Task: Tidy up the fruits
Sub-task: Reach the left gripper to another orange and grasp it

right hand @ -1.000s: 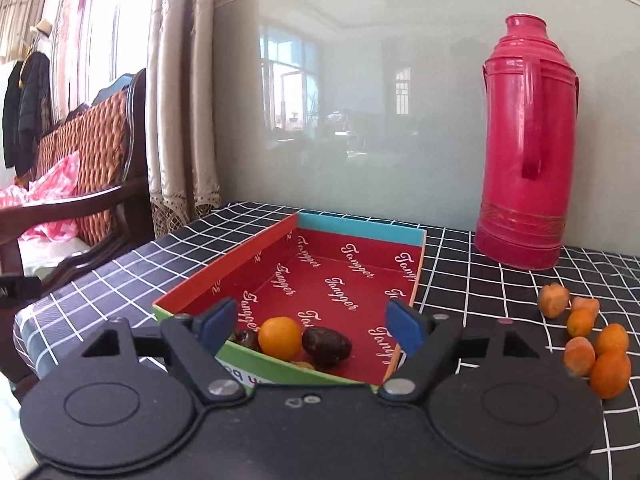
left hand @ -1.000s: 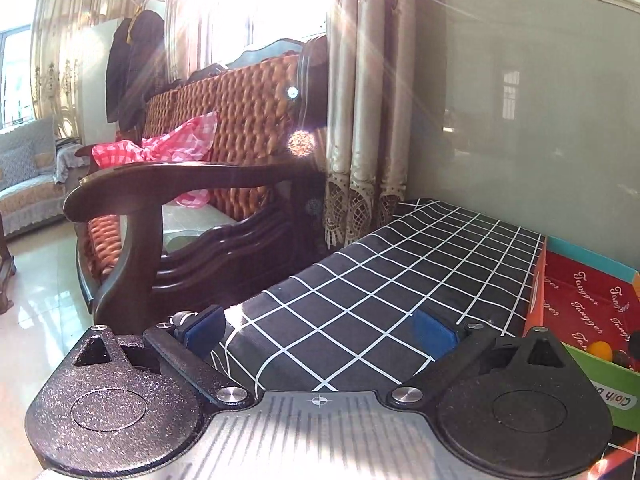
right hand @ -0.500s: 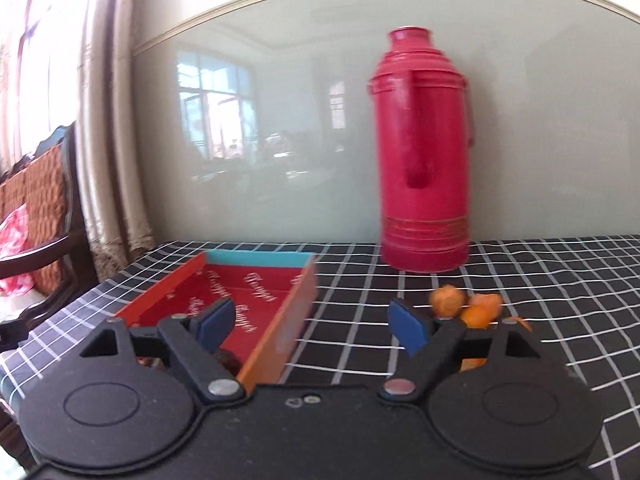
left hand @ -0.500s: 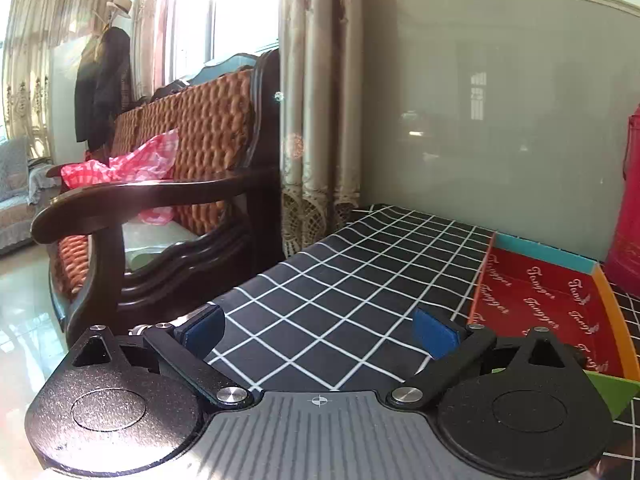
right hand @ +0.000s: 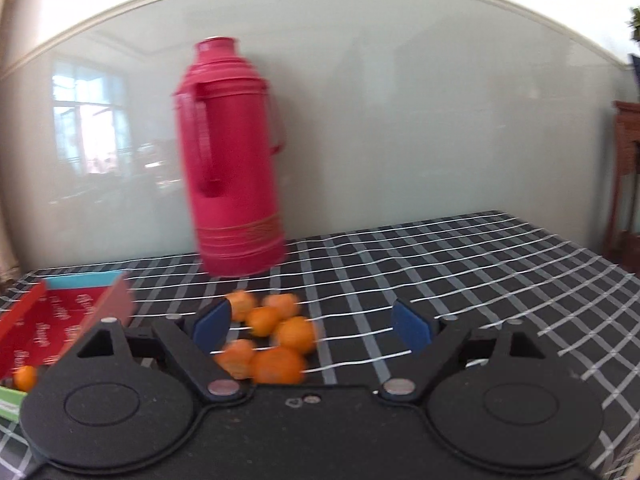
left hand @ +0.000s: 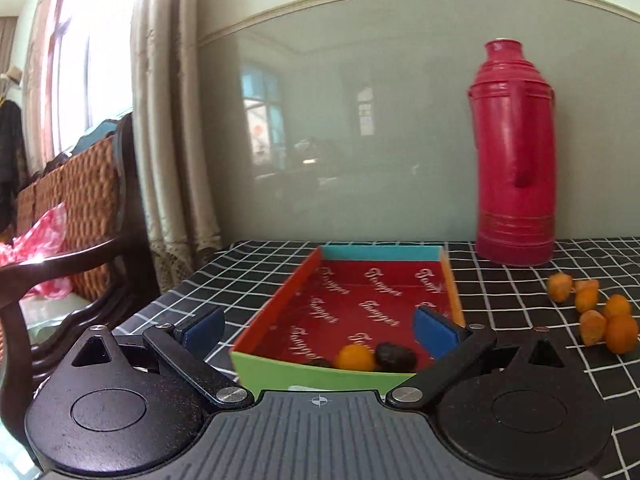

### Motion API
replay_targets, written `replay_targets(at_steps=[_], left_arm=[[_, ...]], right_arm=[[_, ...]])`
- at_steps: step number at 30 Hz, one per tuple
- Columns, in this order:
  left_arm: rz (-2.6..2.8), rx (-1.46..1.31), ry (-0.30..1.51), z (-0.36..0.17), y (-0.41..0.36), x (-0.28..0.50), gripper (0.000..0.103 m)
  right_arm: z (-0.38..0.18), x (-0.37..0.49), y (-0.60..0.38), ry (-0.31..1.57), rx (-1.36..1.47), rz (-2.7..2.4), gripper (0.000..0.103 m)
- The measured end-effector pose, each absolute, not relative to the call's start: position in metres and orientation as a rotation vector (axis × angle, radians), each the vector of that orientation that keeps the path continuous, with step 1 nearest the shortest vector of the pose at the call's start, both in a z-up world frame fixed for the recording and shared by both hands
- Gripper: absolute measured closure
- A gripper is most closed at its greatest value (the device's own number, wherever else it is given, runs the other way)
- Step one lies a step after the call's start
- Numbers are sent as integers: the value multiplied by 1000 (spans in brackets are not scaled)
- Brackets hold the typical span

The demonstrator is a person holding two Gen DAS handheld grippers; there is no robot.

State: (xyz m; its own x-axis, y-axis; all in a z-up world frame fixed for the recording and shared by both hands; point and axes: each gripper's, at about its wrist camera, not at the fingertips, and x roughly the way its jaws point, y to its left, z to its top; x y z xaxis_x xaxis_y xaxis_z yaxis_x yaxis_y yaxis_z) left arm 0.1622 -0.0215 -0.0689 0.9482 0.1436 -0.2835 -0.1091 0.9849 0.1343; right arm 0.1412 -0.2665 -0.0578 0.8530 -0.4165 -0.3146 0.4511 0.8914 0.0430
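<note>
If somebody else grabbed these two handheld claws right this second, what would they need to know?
Left gripper: open, empty, facing the red box.
Right gripper: open and empty, its jaws have just been opening; it faces the pile of oranges.
Done: one orange and a dark fruit lie in the box.
Left: about six oranges on the checked tablecloth, near the red thermos.
</note>
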Motion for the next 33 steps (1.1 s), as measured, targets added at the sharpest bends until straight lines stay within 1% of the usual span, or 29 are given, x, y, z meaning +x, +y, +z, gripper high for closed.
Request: replay_targets(at_steps=[1, 2, 18, 20, 24, 25, 26, 33], left_arm=[[101, 133, 290, -70, -30, 161, 3], [71, 146, 286, -71, -39, 160, 3], [-326, 246, 343, -89, -161, 170, 5], [-375, 259, 364, -90, -175, 176, 19], [-423, 252, 417, -96, -197, 185, 32], [-438, 247, 420, -97, -201, 186, 38], [-450, 248, 420, -97, -207, 184, 39], [-458, 255, 481, -109, -239, 194, 39]], right_arm=[[-58, 137, -272, 288, 107, -509, 7], [-57, 132, -277, 276, 97, -547, 6], [-63, 99, -326, 264, 91, -672, 6], [-62, 94, -333, 259, 103, -683, 6], [-62, 90, -343, 257, 135, -690, 6], [-62, 89, -345, 259, 140, -691, 6], [-63, 88, -346, 259, 143, -690, 6], [-60, 83, -350, 253, 143, -681, 6]])
